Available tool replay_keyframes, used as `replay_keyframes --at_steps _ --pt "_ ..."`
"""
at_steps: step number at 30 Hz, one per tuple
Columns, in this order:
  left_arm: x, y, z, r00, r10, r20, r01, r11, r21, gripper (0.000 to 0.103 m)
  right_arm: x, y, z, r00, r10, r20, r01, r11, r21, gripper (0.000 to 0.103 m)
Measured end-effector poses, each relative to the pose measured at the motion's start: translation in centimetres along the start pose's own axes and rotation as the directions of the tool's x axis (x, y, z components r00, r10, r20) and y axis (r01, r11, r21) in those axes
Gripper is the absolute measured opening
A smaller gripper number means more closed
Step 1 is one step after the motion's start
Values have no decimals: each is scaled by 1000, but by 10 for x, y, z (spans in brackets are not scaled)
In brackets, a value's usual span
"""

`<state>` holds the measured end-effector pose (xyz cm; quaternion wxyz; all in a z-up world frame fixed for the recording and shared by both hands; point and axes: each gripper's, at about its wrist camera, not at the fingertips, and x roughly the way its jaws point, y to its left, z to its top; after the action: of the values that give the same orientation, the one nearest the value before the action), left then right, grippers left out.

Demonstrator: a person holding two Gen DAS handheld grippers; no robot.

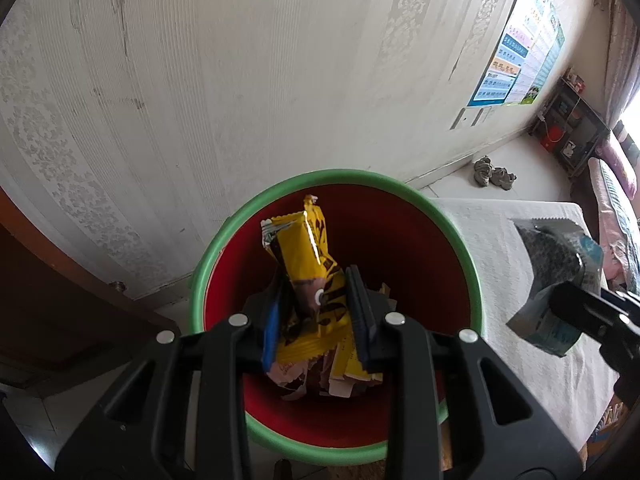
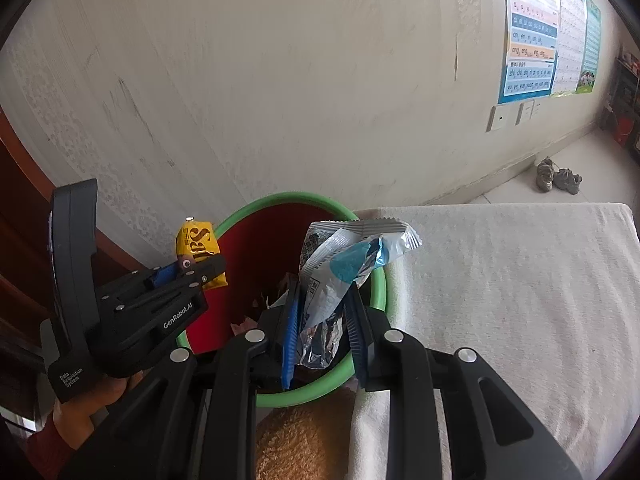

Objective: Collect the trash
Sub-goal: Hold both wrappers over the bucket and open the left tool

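A red bin with a green rim (image 1: 400,188) stands by the wall, with several wrappers (image 1: 344,380) at its bottom. My left gripper (image 1: 316,316) is shut on a yellow snack wrapper (image 1: 304,256) and holds it above the bin's opening. It also shows in the right wrist view (image 2: 192,276) with the yellow wrapper (image 2: 198,240). My right gripper (image 2: 324,320) is shut on a blue and white wrapper (image 2: 340,264) over the bin's right rim (image 2: 378,288). That wrapper shows at the right of the left wrist view (image 1: 560,280).
A white cloth-covered table (image 2: 520,280) lies right of the bin. A brown towel (image 2: 304,440) lies below the bin. The wall is close behind. A wooden door (image 1: 40,300) is at the left. Shoes (image 2: 558,176) lie on the floor far right.
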<state>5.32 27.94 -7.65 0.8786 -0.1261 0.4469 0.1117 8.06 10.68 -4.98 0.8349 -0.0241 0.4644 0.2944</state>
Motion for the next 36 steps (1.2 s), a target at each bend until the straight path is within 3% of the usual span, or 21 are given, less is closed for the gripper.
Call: replay_keyframes --at_steps 36 --pt "29 -3 0 998 17 -56 -17 1000 14 28 19 -2 4 999 0 -45 1 1000 21 23"
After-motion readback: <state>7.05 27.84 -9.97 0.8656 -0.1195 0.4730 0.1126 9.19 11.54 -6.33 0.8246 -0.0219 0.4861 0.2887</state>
